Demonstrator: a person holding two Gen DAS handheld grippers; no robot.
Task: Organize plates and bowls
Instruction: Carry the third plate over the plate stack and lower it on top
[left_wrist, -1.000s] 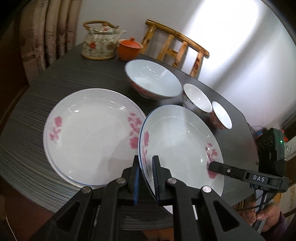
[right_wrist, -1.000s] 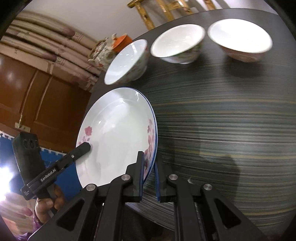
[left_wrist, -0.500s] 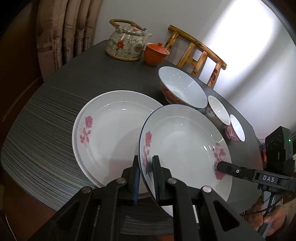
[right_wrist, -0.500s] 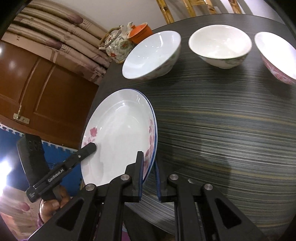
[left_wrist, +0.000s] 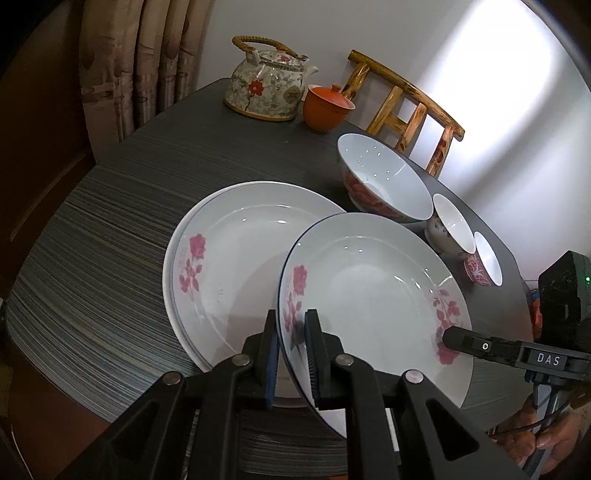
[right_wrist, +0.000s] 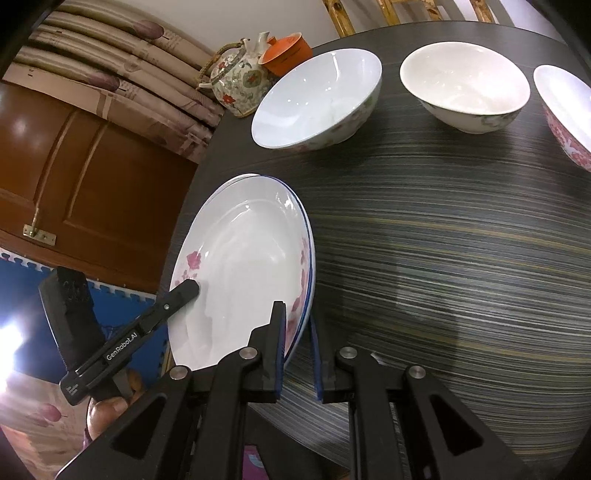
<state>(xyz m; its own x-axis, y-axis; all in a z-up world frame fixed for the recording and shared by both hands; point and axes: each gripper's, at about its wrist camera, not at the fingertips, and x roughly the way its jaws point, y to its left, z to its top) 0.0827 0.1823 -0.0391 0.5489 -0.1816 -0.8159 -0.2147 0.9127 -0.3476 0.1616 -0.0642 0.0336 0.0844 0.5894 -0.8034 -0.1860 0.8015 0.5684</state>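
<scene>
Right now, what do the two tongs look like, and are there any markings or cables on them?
Both are matte black plastic with silver pivot screws and blue pads on the fingers. The left tongs read "GenRobot.AI" in white on a finger in the right wrist view. The right tongs carry a white "DAS" label, a green light on the black body, and a thin dark cable by the hand.

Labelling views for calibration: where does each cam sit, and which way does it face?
Left wrist: on the left gripper, looking down its fingers at the held plate, second plate, teapot; a hand shows.
Right wrist: on the right gripper, facing the same plate's other rim; a hand shows.
Shared: held plate, teapot, each other's gripper.
</scene>
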